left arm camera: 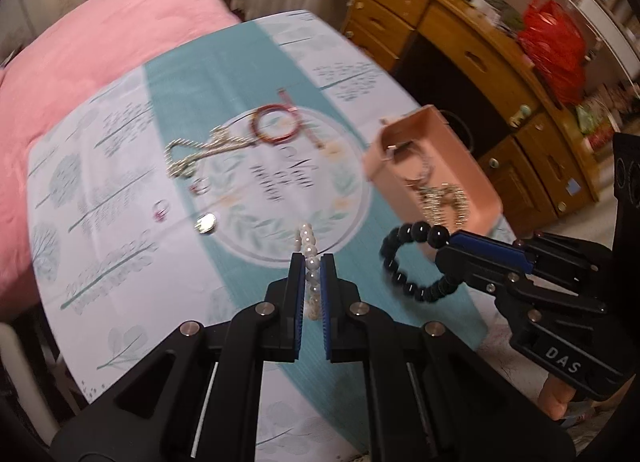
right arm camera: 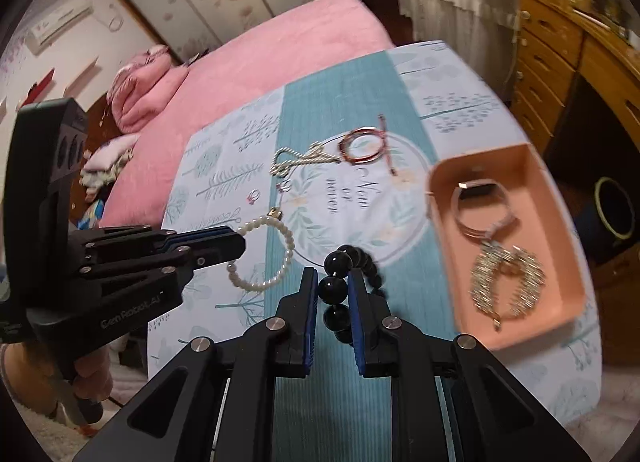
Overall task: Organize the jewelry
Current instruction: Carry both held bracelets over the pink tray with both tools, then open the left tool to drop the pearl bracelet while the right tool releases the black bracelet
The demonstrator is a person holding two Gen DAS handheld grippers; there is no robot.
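My left gripper (left arm camera: 311,258) is shut on a white pearl bracelet (left arm camera: 309,250), held above the table; the right wrist view shows that pearl bracelet (right arm camera: 280,258) as a hanging loop beside the left gripper (right arm camera: 236,244). My right gripper (right arm camera: 333,274) is shut on a black bead bracelet (right arm camera: 334,286), also lifted; in the left wrist view the black bead bracelet (left arm camera: 408,258) dangles from the right gripper (left arm camera: 444,248) just in front of the pink tray (left arm camera: 480,177). The pink tray (right arm camera: 560,221) holds a silver bangle (right arm camera: 480,205) and a gold fringed piece (right arm camera: 508,282).
On the teal and white tablecloth (right arm camera: 340,101) lie a gold chain (right arm camera: 296,159), red and copper bangles (right arm camera: 362,145), a red stick (right arm camera: 388,145), two small rings (right arm camera: 254,195) and a round silver piece (left arm camera: 206,221). A pink bed (left arm camera: 100,41) lies behind, a wooden desk (left arm camera: 480,41) to the right.
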